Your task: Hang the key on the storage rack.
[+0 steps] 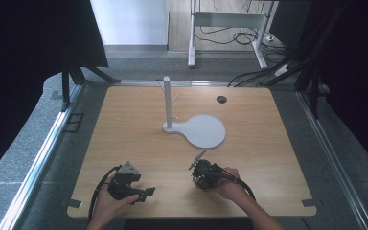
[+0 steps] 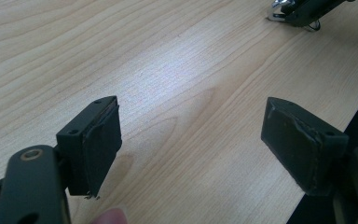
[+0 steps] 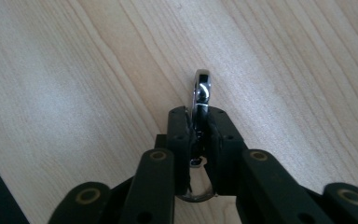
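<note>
The shiny chrome metal ring (image 3: 202, 91), perhaps a key ring or small clasp, sits pinched edge-on between the pads of the right gripper (image 3: 199, 122), its rounded end poking out past the fingertips toward twelve o'clock in the right gripper view. In the high view the same gripper (image 1: 200, 160) lies low over the pale wooden table (image 1: 124, 143) at about five o'clock from the centre, with the silvery piece angled toward the white round-based stand with a peg post (image 1: 194, 128), which stands near the table's middle, roughly at twelve o'clock from the gripper. The left gripper (image 1: 146, 192) rests at about seven o'clock near the front edge, well apart from the ring; in the left gripper view its jaws are spread wide with only bare wood grain between the pads (image 2: 103, 140).

The likely job is to carry the ring to a peg on the stand. The main risk is the grip itself: the ring is thin, smooth and held by a narrow strip of its rim, so it may pivot or squirt out when lifted or tilted. If it rotates in the pads, its opening may no longer face a peg, and pushing it on would knock the light stand or tip it. A drop near the front edge could send the ring rolling off the table.
</note>
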Motion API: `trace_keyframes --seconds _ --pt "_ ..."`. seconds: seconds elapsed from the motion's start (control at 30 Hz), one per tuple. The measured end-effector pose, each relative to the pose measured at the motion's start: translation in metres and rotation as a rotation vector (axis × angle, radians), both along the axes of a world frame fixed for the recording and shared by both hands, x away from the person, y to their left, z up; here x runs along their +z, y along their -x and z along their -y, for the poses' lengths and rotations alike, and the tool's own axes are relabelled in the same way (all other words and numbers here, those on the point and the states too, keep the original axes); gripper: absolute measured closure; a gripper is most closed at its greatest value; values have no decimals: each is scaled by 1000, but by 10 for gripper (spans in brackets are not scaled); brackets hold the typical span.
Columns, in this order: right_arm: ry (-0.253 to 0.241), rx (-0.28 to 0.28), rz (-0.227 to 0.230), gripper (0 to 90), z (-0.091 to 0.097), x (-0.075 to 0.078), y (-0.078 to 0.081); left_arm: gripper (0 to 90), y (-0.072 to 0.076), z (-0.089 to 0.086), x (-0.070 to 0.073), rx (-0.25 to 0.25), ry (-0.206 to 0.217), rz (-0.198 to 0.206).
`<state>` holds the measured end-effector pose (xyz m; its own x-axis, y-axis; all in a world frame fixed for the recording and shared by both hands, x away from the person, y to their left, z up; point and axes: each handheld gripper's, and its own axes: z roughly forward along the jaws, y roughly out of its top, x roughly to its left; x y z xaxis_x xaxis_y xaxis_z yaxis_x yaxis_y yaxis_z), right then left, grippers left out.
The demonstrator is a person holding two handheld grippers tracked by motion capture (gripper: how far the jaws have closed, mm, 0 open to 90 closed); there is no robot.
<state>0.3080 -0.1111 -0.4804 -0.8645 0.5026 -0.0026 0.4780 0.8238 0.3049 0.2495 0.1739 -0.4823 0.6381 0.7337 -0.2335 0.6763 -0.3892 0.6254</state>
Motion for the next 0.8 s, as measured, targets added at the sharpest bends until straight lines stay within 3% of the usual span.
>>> trace_keyframes --seconds 0.17,0.47,0.8 --pt "7 8 -5 847 -1 0 1 205 0 0 0 0 -1 0" --pt "36 33 32 847 -2 1 2 205 0 -1 0 2 -1 -1" --pt "-16 31 85 848 4 18 3 205 0 0 -1 2 -2 0"
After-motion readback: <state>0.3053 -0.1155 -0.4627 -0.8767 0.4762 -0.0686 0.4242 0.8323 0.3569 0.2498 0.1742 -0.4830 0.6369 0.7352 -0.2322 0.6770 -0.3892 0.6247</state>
